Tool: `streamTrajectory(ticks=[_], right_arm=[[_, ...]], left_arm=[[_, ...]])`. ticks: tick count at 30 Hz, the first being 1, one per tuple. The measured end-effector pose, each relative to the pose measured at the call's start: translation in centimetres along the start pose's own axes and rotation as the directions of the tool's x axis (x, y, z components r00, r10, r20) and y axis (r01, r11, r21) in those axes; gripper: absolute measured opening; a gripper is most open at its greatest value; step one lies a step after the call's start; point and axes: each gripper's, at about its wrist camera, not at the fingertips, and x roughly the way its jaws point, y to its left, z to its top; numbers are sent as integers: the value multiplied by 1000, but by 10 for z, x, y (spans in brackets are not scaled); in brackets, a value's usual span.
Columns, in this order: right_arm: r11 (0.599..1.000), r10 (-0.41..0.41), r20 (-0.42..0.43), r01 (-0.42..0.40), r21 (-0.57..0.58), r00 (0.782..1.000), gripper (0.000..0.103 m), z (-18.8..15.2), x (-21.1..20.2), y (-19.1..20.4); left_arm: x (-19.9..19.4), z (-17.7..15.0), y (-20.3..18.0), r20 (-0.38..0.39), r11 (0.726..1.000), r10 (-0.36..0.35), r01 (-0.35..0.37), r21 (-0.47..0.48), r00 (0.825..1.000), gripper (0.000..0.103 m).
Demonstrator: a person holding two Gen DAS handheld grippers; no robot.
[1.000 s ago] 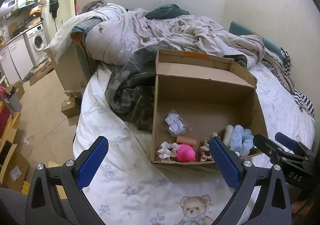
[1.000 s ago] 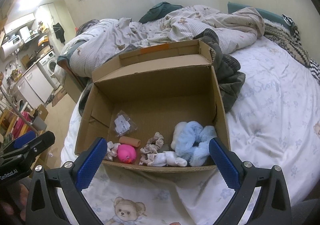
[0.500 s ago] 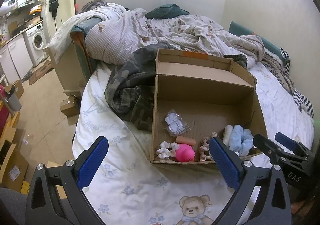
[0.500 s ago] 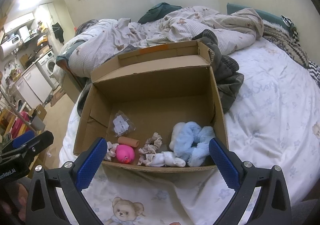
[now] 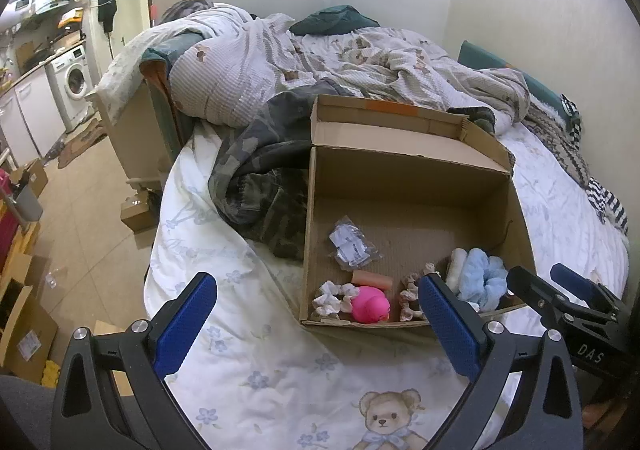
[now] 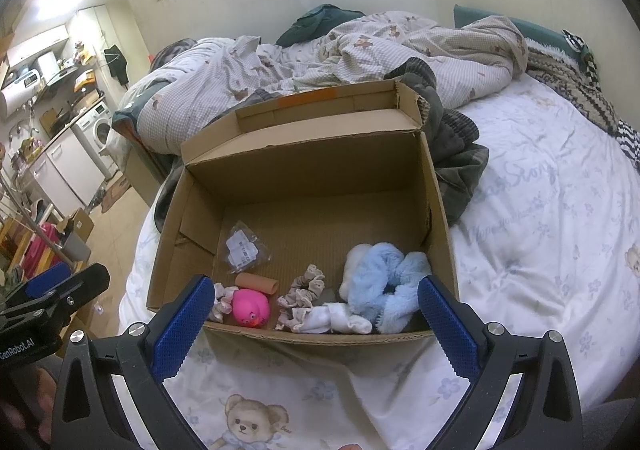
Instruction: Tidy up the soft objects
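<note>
Cardboard box [image 6: 304,154] sits open on the bed [image 6: 540,234], soft things bunched along its near wall: blue scrunchie [image 6: 384,282], pink duck [image 6: 250,307]; left claw [image 5: 316,320] and right claw [image 6: 314,320] both gape wide, empty; judged between picks, next needs a reach down into the box.

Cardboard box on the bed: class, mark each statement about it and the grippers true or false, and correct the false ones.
1. The cardboard box sits on the bed. True.
2. The pink toy lies outside the box. False: it is inside, near the front wall.
3. The left hand-held gripper is clamped on the blue fluffy item. False: it is open and holds nothing.
4. The right hand-held gripper is open. True.
</note>
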Motion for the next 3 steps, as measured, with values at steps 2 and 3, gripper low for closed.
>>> streamTrajectory(ticks=[2, 3], right_arm=[[1000, 0, 0, 0, 0, 1000, 103, 0, 0, 0], [1000, 1, 1, -1, 0, 1000, 103, 0, 0, 0]], left_arm=[[0, -2, -1, 2, 1000, -5, 5, -1, 1000, 101], [0, -3, -1, 0, 1000, -6, 6, -1, 1000, 101]])
